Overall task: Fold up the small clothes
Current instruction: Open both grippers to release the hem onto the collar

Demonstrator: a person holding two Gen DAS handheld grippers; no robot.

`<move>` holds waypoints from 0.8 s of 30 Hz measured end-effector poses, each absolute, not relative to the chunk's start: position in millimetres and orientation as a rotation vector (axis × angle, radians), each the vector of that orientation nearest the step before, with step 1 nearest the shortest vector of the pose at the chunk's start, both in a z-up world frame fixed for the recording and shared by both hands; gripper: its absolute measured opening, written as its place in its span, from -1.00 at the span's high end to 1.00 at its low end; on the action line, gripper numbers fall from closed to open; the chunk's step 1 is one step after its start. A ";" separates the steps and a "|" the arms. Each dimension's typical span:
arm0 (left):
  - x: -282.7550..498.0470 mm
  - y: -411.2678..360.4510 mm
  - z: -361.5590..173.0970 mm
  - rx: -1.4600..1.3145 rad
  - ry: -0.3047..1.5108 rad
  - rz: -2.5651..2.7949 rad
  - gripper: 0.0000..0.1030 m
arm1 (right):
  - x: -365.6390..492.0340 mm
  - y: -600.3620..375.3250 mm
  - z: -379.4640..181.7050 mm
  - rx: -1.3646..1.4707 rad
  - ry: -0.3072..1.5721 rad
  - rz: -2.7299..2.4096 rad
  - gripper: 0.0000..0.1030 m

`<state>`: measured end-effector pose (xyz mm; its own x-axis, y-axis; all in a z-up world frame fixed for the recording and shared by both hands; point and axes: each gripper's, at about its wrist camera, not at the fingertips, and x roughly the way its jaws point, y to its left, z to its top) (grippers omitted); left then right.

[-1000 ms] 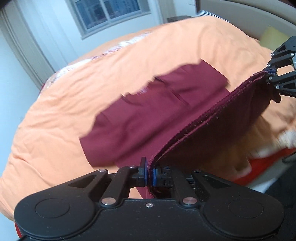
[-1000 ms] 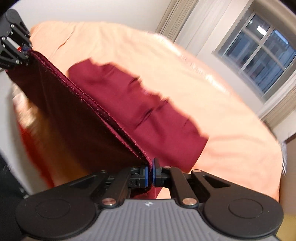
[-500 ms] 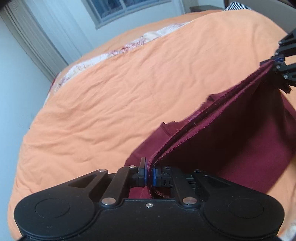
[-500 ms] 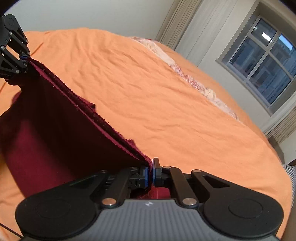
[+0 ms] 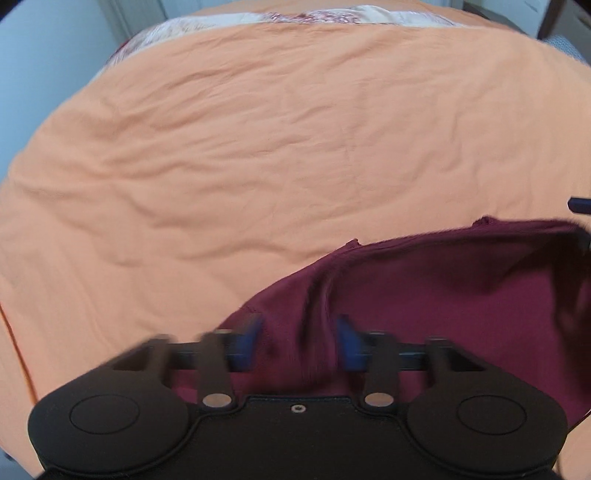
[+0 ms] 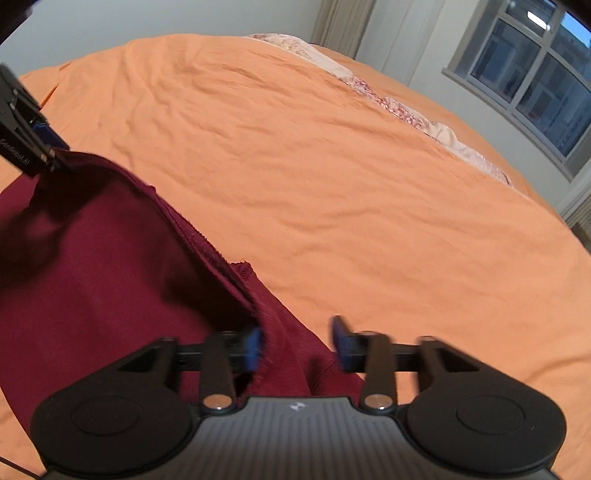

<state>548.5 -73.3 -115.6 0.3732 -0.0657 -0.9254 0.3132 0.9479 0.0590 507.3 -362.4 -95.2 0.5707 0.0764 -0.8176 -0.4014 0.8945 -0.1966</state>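
grippers, left (image 5: 299, 341) and right (image 6: 297, 343), fingers spread, over maroon garment (image 5: 461, 302) on orange bed (image 5: 258, 147); loose top layer may slump, spoiling the fold.

Setting: home bedroom. A bed (image 6: 332, 177) fills both views, covered with a wrinkled orange sheet (image 5: 258, 147). Patterned bedding (image 6: 406, 110) runs along its far edge. Paned window (image 6: 528, 81) and curtain (image 6: 343, 26) on pale walls.

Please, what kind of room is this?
Most likely a bedroom. A wide bed with an orange cover fills the view, a window with curtains stands behind it, and a maroon garment lies on the cover.
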 end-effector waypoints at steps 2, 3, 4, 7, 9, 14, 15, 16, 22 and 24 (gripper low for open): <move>547.7 -69.7 -114.1 0.214 1.148 -0.228 -0.54 | 502.2 -370.5 -90.4 -0.358 0.918 0.276 -0.53; 546.5 -66.9 -112.6 0.204 1.139 -0.222 -0.59 | 499.3 -374.1 -89.5 -0.344 0.911 0.273 -0.64; 545.7 -63.9 -110.5 0.193 1.133 -0.214 -0.66 | 496.8 -377.4 -88.8 -0.327 0.905 0.270 -0.70; 540.1 -52.4 -105.9 0.146 1.110 -0.178 -0.71 | 487.1 -389.6 -83.9 -0.275 0.873 0.264 -0.86; 534.0 -43.2 -102.4 0.104 1.101 -0.150 -0.71 | 475.4 -398.1 -77.1 -0.230 0.852 0.255 -0.93; 503.7 -16.6 -97.0 0.025 1.067 -0.054 -0.85 | 464.9 -406.8 -88.7 -0.255 0.903 0.179 -0.96; 494.8 -10.7 -96.6 0.018 1.064 -0.034 -0.88 | 465.6 -408.0 -94.1 -0.266 0.927 0.146 -0.96; 485.9 -4.4 -97.0 0.013 1.061 -0.015 -0.91 | 463.8 -411.1 -98.5 -0.272 0.950 0.110 -0.96; 431.9 42.5 -108.5 0.017 1.101 0.070 -0.95 | 439.5 -419.6 -102.8 -0.232 1.003 0.001 -0.99; 419.0 60.6 -114.5 0.020 1.121 0.090 -0.95 | 422.7 -414.3 -98.0 -0.220 0.994 0.006 -1.00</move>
<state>419.0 60.6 -114.5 0.4311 0.0826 -0.8985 -0.0624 0.9961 0.0617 422.7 -414.3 -98.0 0.5475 -0.0947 -0.8314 -0.1054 0.9779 -0.1808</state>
